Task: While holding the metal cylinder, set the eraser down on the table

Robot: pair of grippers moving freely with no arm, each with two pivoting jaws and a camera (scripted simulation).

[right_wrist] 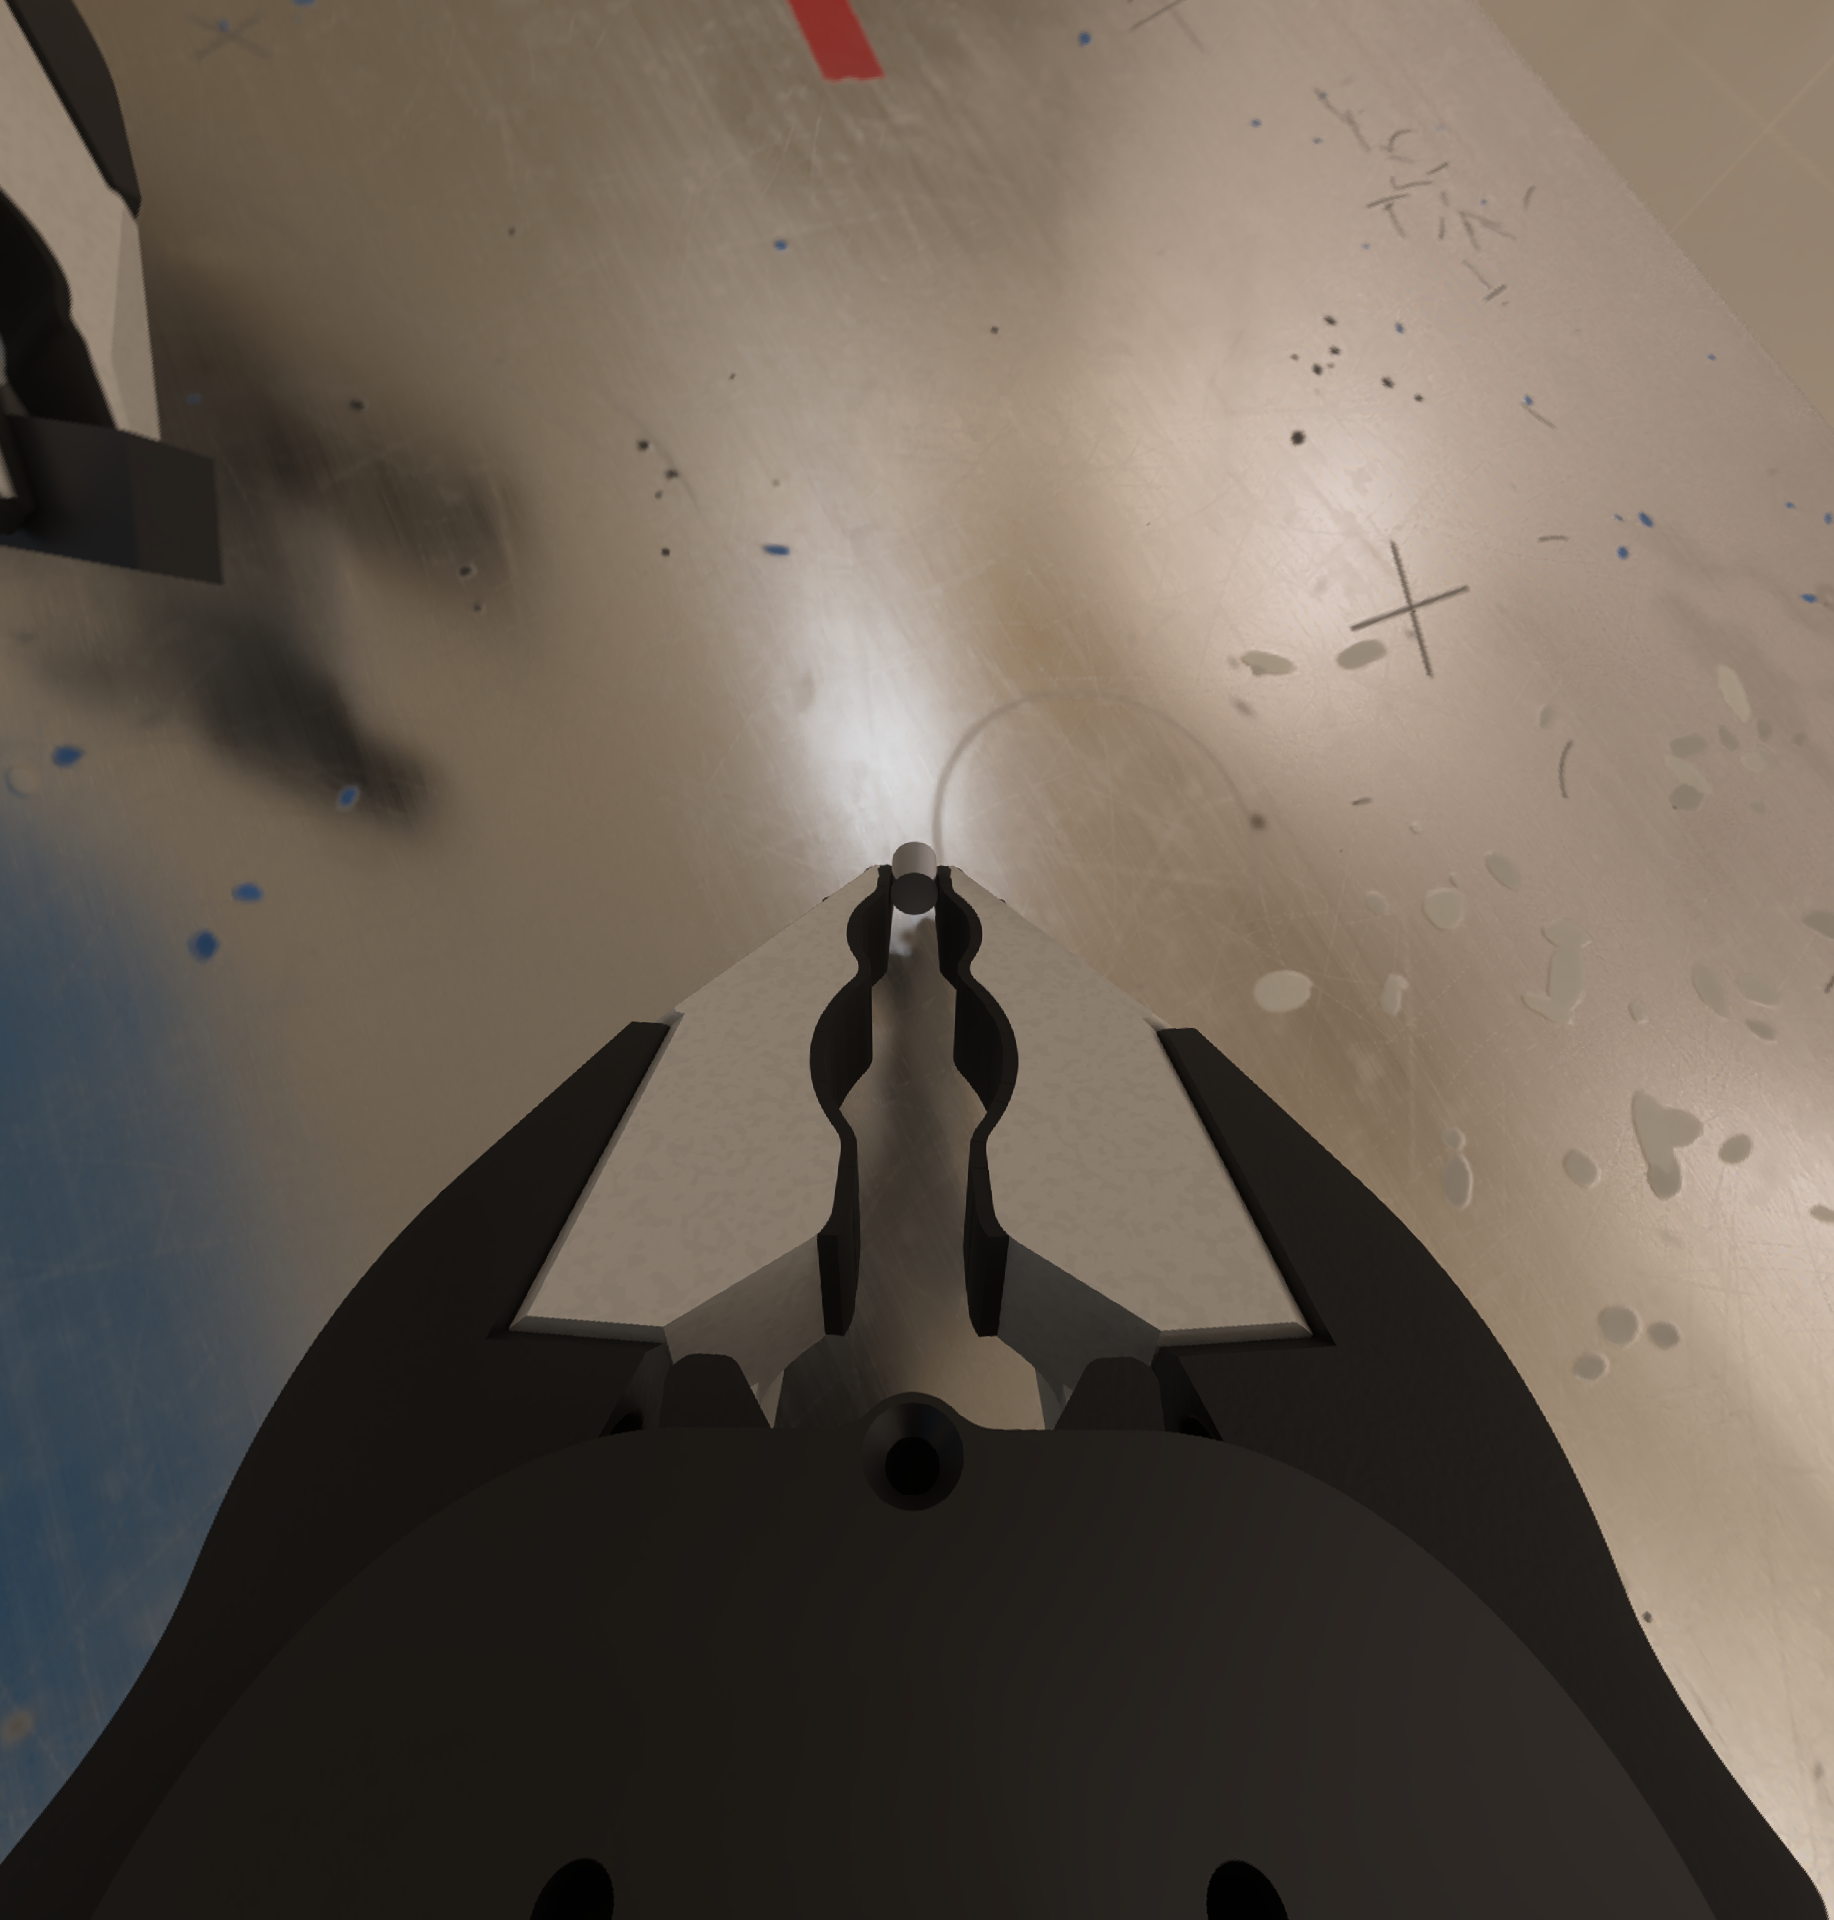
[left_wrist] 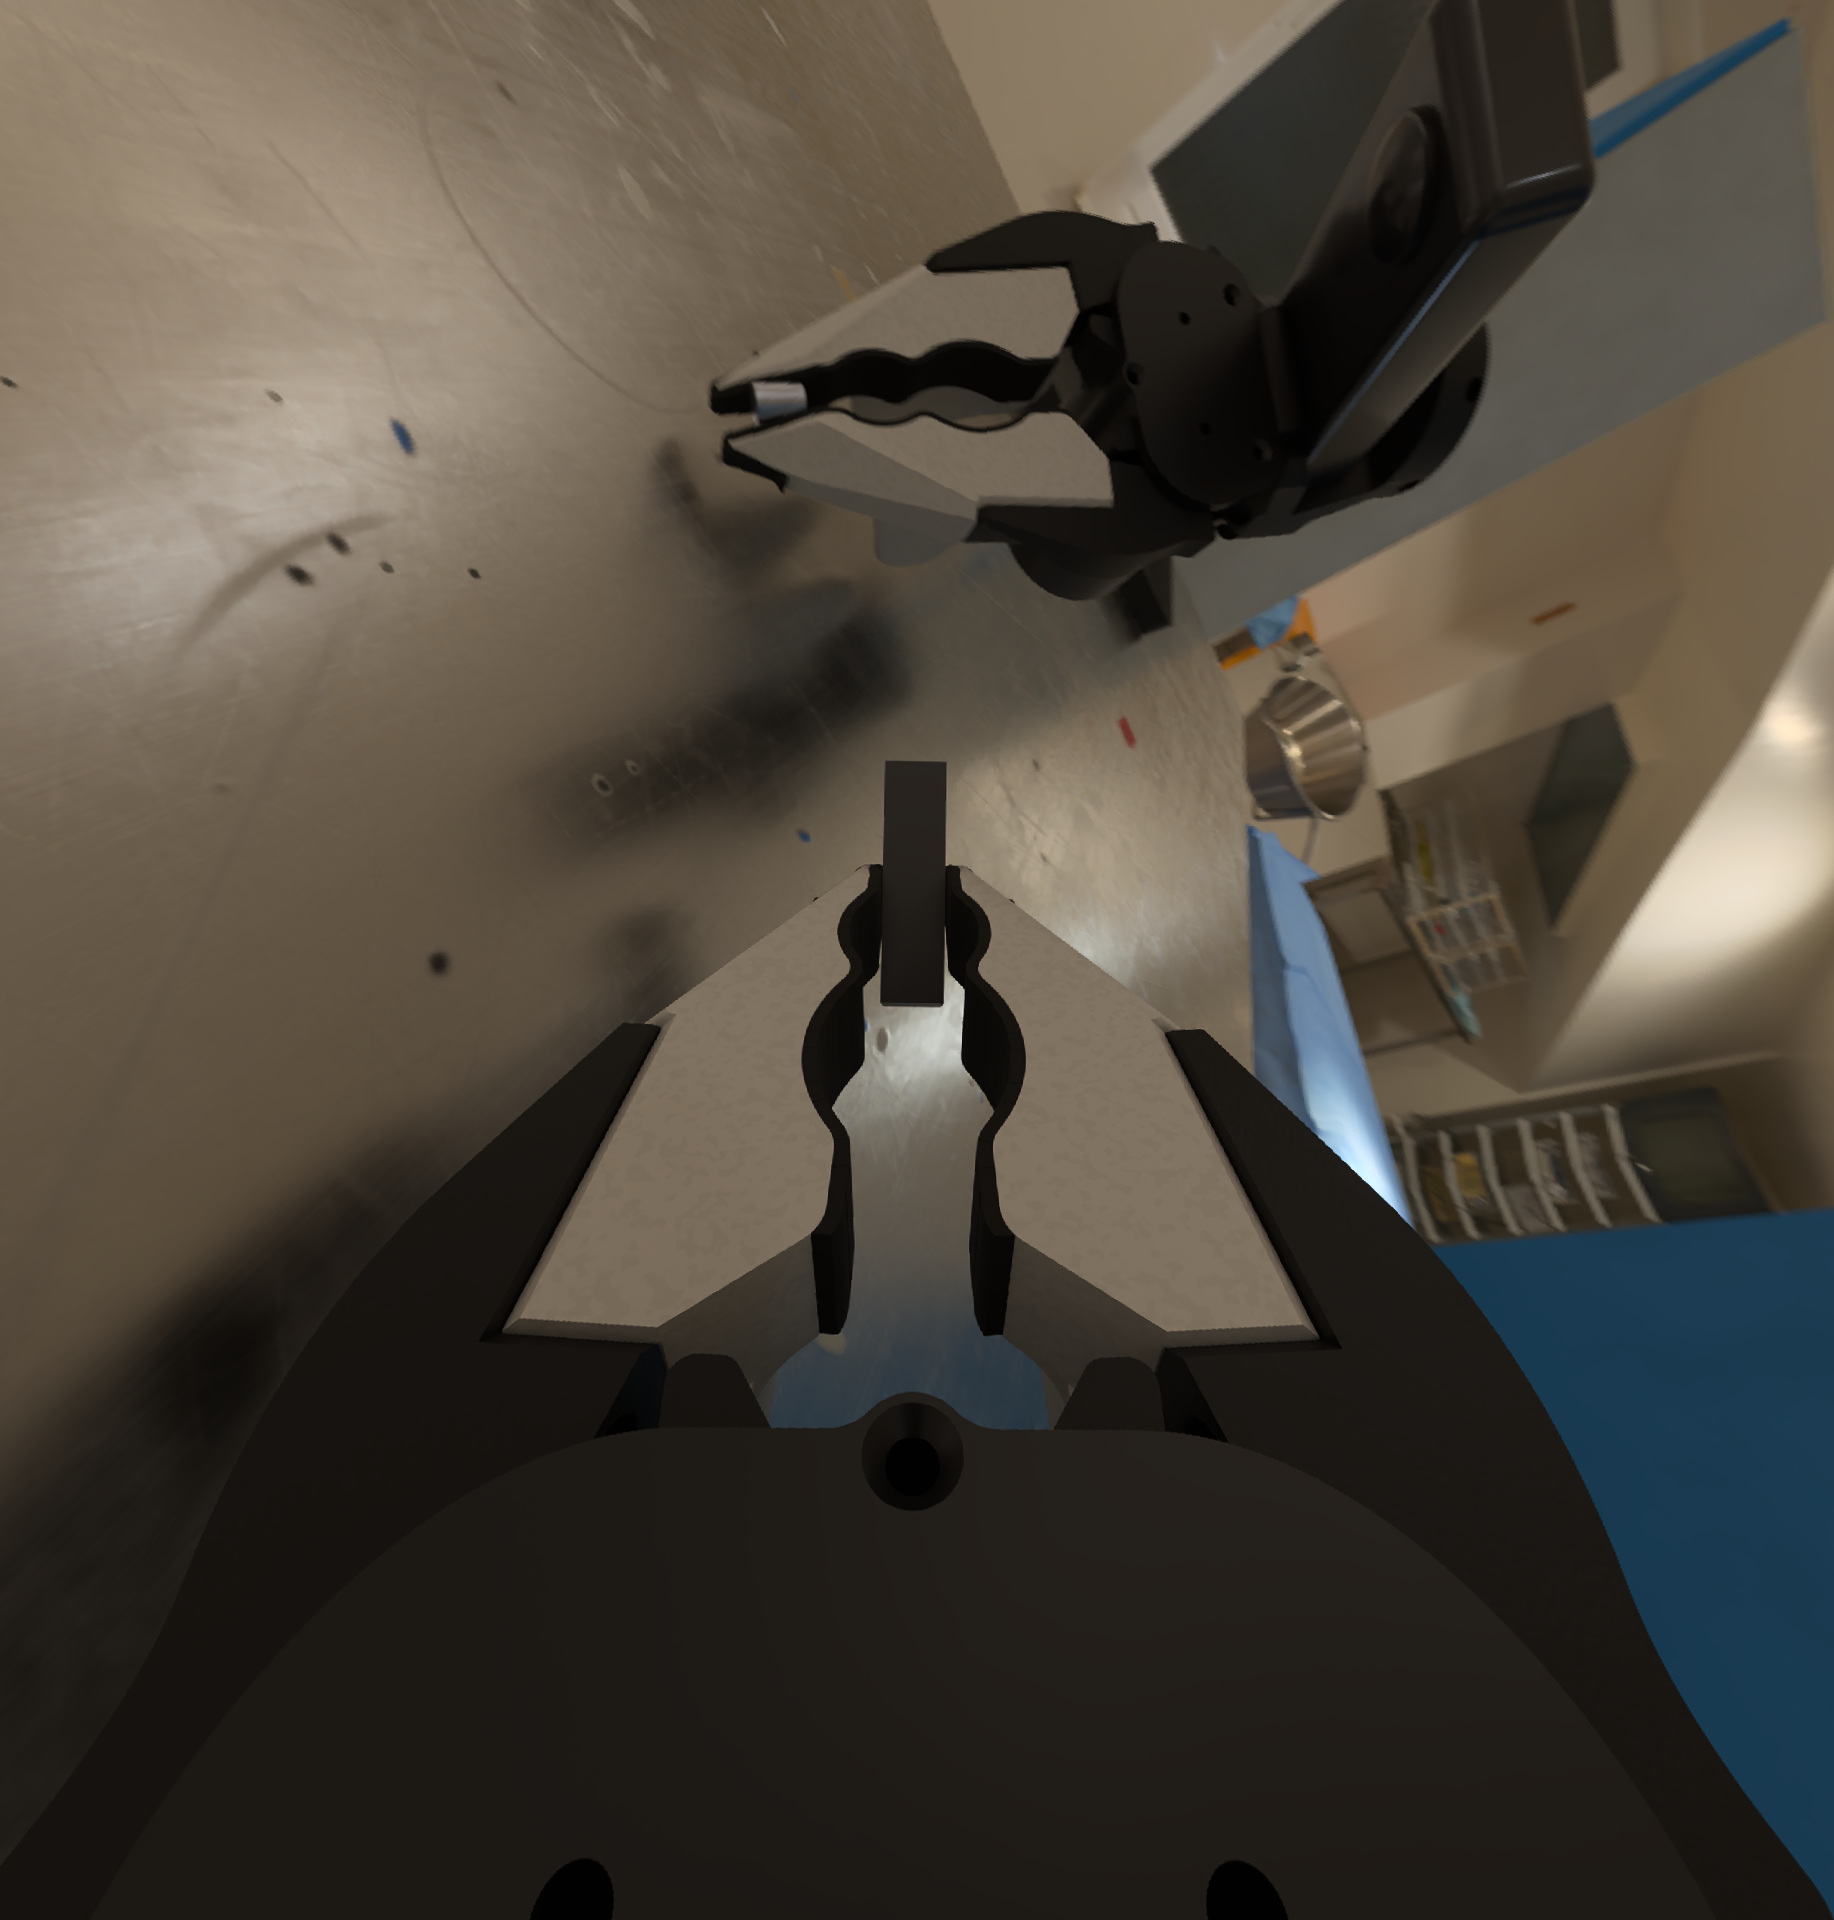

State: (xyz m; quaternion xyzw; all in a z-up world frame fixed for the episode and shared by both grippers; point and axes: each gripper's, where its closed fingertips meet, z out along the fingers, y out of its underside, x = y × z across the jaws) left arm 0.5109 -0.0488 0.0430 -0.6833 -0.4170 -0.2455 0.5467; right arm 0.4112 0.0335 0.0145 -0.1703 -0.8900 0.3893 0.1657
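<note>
While its two fingers are pressing in from either side, the left gripper (left_wrist: 913,878) is holding the eraser (left_wrist: 914,831), a dark flat slab standing on edge between the fingertips and projecting past them above the table (left_wrist: 217,312). Nearest the camera, the black body and pale finger plates are filling the lower half of the left wrist view, with the slab's near end reaching back into the gap between the wavy inner pads. Beyond it, the scratched, paint-flecked metal table is carrying soft dark shadows, and whether the eraser is touching the surface cannot be told. Farther off, up and to the right, the right gripper (left_wrist: 752,416) is pinching the metal cylinder (left_wrist: 778,398), a small pale rod lying crosswise at its very tips. Farthest right, a steel bucket (left_wrist: 1302,743) and blue drapes (left_wrist: 1297,1039) are showing past the table edge. From the right wrist view, the right gripper (right_wrist: 913,881) is gripping the metal cylinder (right_wrist: 913,876) end-on between nearly closed tips above the table (right_wrist: 1308,727); far left, the left gripper (right_wrist: 51,312) is carrying the eraser (right_wrist: 134,499), and a red tape strip (right_wrist: 840,36) is lying at the far edge.
</note>
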